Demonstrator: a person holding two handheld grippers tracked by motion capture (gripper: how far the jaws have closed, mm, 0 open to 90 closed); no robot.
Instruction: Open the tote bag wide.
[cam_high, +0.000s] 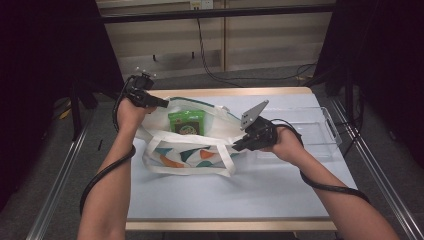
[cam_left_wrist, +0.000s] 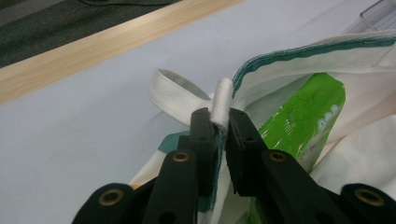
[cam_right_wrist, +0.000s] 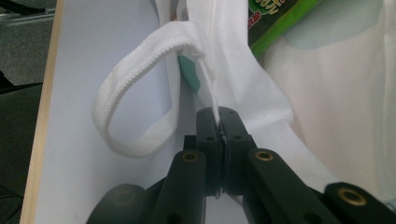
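A white cloth tote bag (cam_high: 187, 152) with teal and orange triangles lies open on the pale blue table (cam_high: 225, 192). A green snack packet (cam_high: 187, 121) stands inside it. My left gripper (cam_high: 162, 104) is at the bag's far left rim, shut on a white strap (cam_left_wrist: 221, 103) of the bag, with the green snack packet (cam_left_wrist: 303, 121) just beyond the rim. My right gripper (cam_high: 236, 146) is at the bag's near right rim, shut on a fold of the bag's white cloth (cam_right_wrist: 229, 70). A loose white handle loop (cam_right_wrist: 135, 107) hangs left of it.
A clear plastic tray (cam_high: 312, 131) sits on the table to the right of the bag. The table's wooden edge (cam_high: 230, 92) runs along the far side. Black cables (cam_high: 100, 177) trail from both grippers along the forearms.
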